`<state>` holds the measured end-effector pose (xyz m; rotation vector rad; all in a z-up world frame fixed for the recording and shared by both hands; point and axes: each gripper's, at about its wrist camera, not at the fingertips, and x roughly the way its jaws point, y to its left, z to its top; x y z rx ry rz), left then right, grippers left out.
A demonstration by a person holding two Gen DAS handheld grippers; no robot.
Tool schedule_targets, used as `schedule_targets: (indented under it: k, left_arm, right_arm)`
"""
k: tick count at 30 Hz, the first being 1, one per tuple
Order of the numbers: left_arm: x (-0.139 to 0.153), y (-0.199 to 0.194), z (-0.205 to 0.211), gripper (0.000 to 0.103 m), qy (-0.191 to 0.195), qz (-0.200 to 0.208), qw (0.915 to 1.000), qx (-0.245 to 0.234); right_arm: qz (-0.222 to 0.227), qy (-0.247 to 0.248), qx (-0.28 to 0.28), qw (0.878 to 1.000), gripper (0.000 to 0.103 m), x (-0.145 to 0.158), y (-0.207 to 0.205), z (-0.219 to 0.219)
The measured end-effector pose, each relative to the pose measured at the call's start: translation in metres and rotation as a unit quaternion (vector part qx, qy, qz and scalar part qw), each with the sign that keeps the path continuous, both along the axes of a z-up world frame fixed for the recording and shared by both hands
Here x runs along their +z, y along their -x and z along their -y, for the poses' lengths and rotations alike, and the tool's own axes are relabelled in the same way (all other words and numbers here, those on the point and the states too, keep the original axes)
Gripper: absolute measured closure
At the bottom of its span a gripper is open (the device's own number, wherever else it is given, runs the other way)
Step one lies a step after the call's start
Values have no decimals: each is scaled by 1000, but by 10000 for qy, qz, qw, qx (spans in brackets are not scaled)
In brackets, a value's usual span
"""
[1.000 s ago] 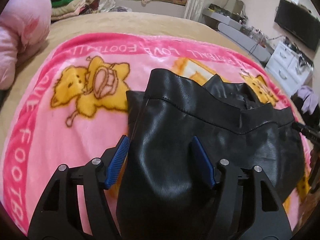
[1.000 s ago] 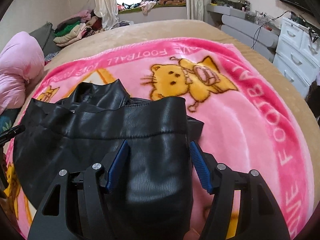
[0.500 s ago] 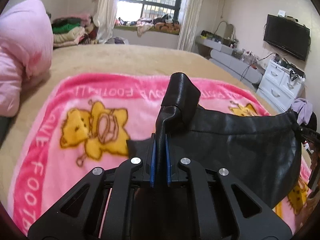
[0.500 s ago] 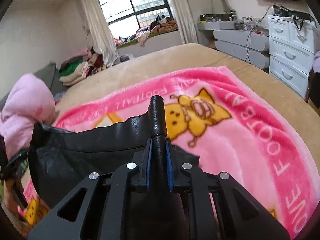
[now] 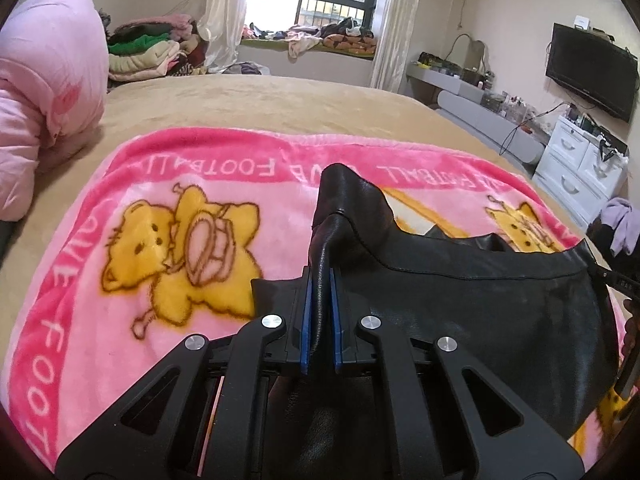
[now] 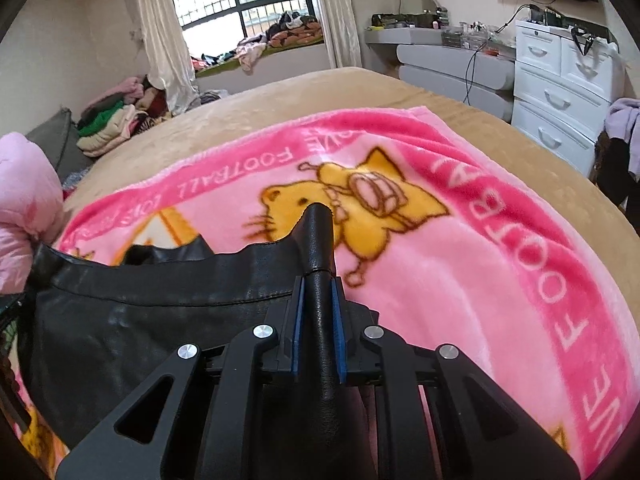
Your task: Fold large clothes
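Note:
A black leather garment hangs stretched between both grippers above a pink cartoon blanket. My left gripper is shut on the garment's left end, a pinched fold standing up past its blue pads. In the right wrist view my right gripper is shut on the other end of the black garment, with a rolled fold sticking out between its blue pads. The cloth sags between the two grips, its lower part hidden behind the gripper bodies.
The pink blanket lies on a tan bed. A pink padded coat sits at the bed's left edge. Stacked clothes lie by the window. White drawers and a wall television stand at the right.
Both grippers went from open around the black garment to shut on its ends, then lifted it off the blanket, so the cloth now hangs taut between them.

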<state>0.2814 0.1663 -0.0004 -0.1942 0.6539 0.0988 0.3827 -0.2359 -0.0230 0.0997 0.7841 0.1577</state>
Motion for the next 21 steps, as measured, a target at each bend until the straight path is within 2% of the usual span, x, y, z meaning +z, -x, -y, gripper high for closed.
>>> schedule_targets:
  k: [4, 14, 21]
  left_arm:
    - [-8, -5, 0, 101, 16, -87, 10000, 2]
    - [-18, -10, -2, 100, 42, -187, 9998, -4]
    - [-24, -12, -3, 93, 42, -314, 9995, 32]
  right_arm:
    - [-149, 82, -67, 9998, 90, -13, -3, 1]
    - [-289, 157, -131, 9994, 86, -24, -5, 1]
    - [-410, 143, -202, 9989, 80, -30, -5, 4]
